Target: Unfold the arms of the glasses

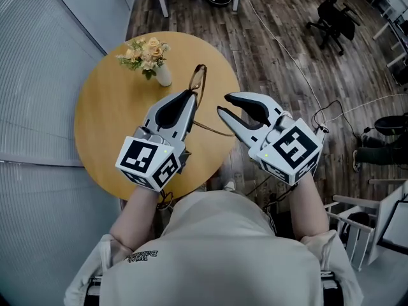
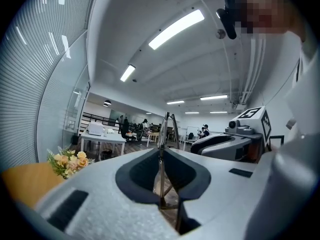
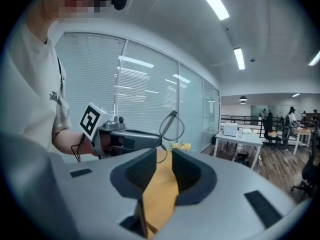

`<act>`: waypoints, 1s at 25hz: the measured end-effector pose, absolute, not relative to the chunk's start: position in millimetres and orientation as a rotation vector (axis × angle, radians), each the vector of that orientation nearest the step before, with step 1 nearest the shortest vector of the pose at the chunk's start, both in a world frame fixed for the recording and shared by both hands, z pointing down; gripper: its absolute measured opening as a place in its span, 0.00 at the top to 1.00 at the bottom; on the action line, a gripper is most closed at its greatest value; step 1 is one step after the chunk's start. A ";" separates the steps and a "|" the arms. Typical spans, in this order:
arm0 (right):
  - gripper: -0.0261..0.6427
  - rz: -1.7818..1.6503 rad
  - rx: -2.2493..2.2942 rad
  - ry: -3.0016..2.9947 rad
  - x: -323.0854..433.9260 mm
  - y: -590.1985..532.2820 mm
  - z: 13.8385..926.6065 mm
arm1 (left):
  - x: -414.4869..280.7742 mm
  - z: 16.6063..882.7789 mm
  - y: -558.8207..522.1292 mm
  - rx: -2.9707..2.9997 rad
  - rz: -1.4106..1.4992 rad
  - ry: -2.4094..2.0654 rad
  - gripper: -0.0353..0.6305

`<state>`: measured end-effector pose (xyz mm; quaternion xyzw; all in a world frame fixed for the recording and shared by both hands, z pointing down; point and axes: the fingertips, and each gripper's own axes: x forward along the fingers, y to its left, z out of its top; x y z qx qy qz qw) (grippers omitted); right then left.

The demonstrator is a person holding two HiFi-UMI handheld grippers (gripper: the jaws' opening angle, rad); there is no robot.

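The glasses are up in the air over the round wooden table. The left tongs are squeezed tight on the frame and hold them on edge. One thin arm of the glasses sticks out toward the right tongs. Those tongs are just beside, open wide, with nothing in them. Farther back on the table stands a little white vase of flowers.

Cream shirt; grey, marker-cubed grippers
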<state>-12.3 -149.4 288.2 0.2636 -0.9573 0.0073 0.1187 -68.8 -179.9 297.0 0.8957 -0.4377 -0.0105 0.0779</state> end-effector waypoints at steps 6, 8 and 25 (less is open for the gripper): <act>0.83 -0.023 0.607 -2.699 -36.4 -134.2 308.9 | -56.5 299.5 -174.2 2.710 -0.005 -1.272 0.88; 0.83 -0.040 0.577 -2.661 -40.9 -132.2 316.6 | -53.1 300.7 -172.5 2.715 0.000 -1.259 0.88; 0.85 0.022 0.464 -2.570 -58.3 -127.9 354.9 | -33.8 312.8 -164.6 2.732 0.043 -1.192 0.88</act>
